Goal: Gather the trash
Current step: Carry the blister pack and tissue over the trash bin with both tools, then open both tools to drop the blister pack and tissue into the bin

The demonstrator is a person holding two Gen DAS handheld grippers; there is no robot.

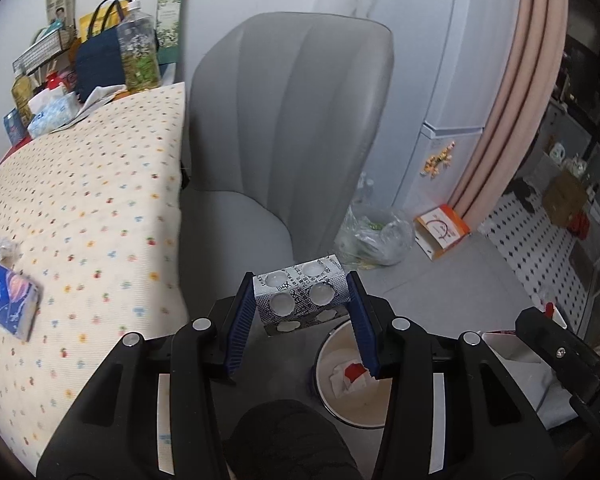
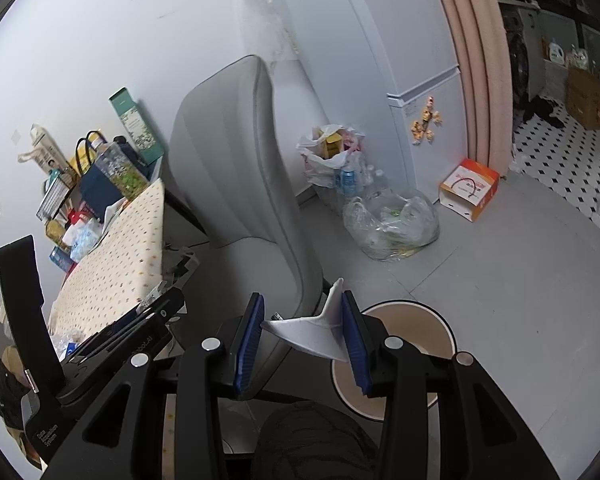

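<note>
Beside a grey chair [image 1: 288,128] and spotted table [image 1: 88,208], the left gripper [image 1: 302,300] clenches a blister pack [image 1: 300,292] above the bin [image 1: 352,384], while the right gripper [image 2: 304,332] grasps white paper [image 2: 316,330] over the same bin [image 2: 404,356].

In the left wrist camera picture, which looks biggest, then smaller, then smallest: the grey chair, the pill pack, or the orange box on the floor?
1. grey chair
2. pill pack, held near the camera, so it looks bigger than it is
3. orange box
</note>
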